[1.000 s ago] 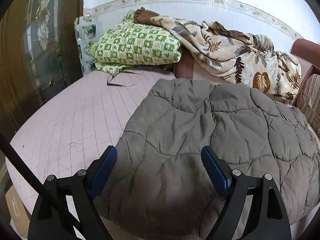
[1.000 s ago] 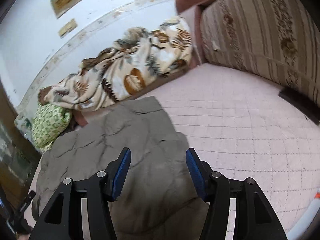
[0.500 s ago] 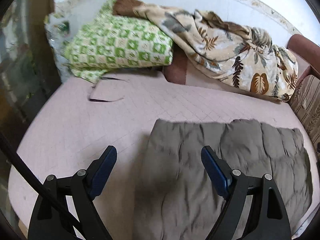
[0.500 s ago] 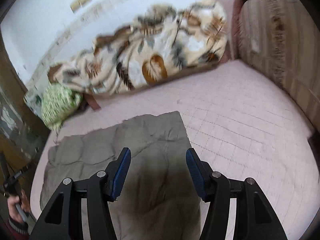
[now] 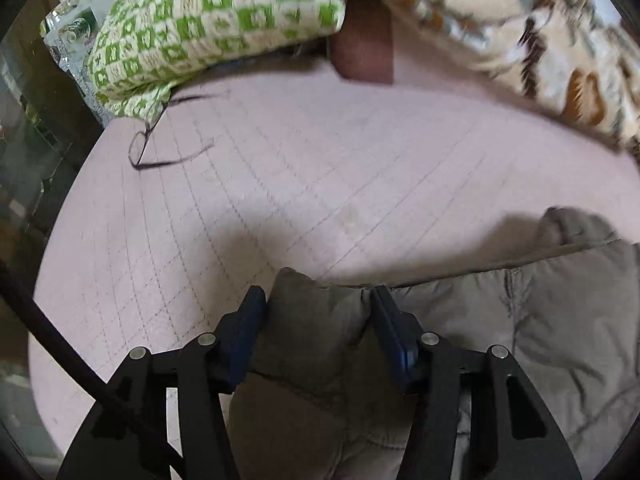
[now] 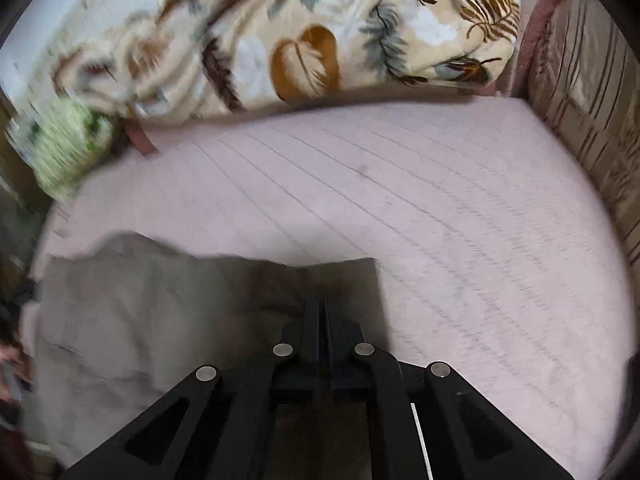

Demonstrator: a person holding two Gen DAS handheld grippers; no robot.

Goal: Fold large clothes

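The pink quilted bed (image 5: 320,168) is carrying the grey padded jacket (image 5: 540,320), which is lying at its near edge. Behind, a leaf-print blanket (image 6: 304,40) and a green checked pillow (image 5: 208,20) are resting against the wall. The left gripper (image 5: 318,312) has just been closing and its fingers are squeezing a thick corner of the jacket. The right gripper (image 6: 321,312) has just closed, fingers together, pinching the jacket's far edge.
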